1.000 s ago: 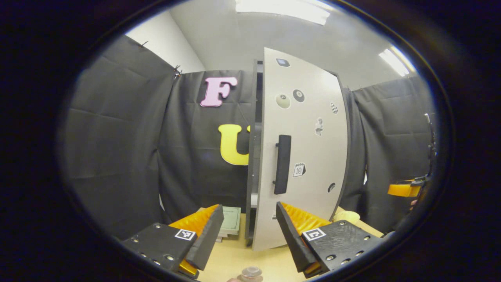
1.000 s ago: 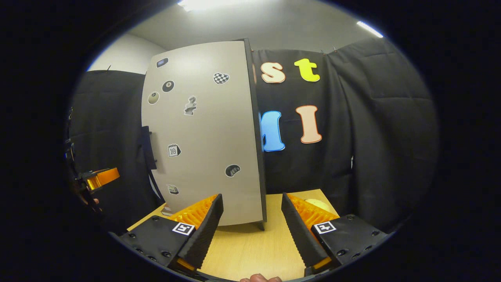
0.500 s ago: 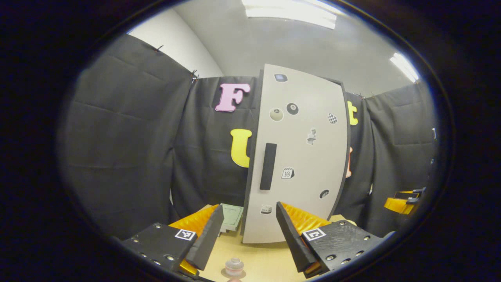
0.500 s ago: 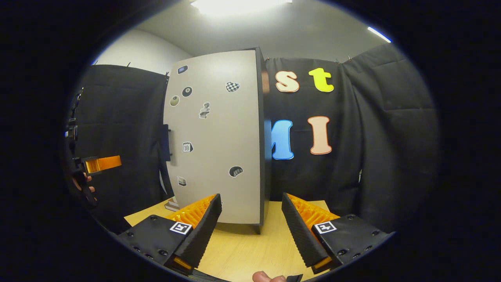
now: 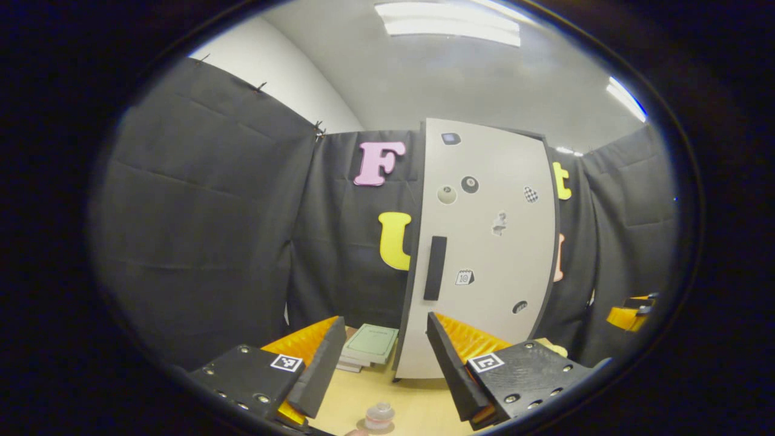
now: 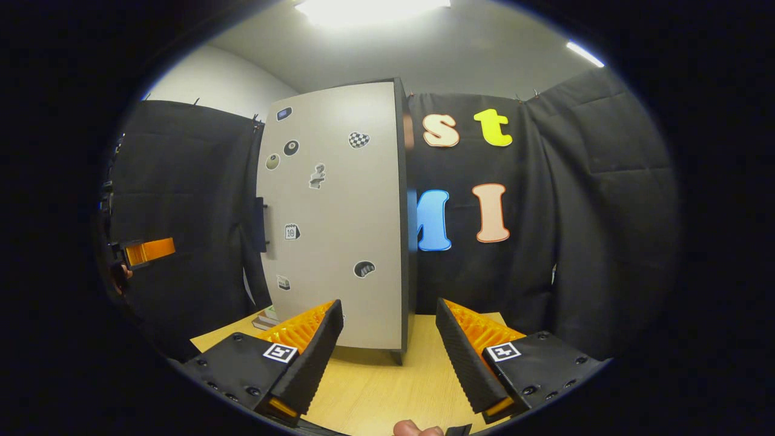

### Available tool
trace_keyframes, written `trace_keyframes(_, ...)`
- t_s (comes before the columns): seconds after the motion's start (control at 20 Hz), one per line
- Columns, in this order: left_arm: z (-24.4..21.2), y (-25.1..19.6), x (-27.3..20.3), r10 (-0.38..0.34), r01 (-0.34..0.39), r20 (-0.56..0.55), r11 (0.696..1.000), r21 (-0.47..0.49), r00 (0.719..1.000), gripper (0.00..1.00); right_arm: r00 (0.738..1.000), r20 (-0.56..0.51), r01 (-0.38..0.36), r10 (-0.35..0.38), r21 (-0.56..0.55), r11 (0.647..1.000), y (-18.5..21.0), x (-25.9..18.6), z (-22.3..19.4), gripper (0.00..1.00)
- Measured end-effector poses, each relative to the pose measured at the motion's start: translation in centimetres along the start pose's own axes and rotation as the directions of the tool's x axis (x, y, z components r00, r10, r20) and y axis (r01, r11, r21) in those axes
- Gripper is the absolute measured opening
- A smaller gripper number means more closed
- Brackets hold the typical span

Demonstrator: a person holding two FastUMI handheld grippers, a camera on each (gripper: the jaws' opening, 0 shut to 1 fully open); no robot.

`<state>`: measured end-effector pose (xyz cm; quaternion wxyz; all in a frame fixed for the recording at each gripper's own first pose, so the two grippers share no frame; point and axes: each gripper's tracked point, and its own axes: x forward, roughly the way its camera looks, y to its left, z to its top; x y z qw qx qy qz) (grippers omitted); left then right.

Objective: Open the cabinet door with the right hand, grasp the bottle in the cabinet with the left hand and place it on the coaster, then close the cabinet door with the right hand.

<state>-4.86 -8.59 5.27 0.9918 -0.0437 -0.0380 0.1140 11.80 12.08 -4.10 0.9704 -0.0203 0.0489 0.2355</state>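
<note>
Both tools are off the cabinet [image 5: 484,254] and holding nothing. My left tool [image 5: 380,369] has its fingers spread wide, nothing between them; my right tool [image 6: 389,357] likewise, wide gap, empty.

Cabinet door [image 6: 333,224] looks flush with the dark cabinet body, stickers across its pale face, dark vertical handle [image 5: 435,267] on its left edge in the left gripper view.

Bottle [image 5: 379,416] stands upright on the worktop [image 5: 418,406], low in the left gripper view, just ahead of and between my left tool's fingers. There's a flat round disc under it, presumably the coaster [image 5: 366,427], mostly cut off at the frame edge.

The worktop is light wood grain. Stack of books [image 5: 369,345], green cover on top, lies left of the cabinet foot. Something pale yellow [image 5: 554,346] sits on the worktop right of the cabinet; can't tell what.

Black cloth walls on all sides, white wall above the cloth at upper left, grey ceiling with strip lights [image 5: 448,24]
</note>
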Motion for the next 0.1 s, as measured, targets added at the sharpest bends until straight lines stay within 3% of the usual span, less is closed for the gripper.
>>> trace_keyframes(0.1, -0.26, -0.1, 0.61, -0.024, 0.024, -0.005, 0.999, 0.035, 1.0, 0.82, 1.0, -0.025, -0.001, 0.001, 0.024, 1.0, 0.77, 0.46, -0.6, 0.97)
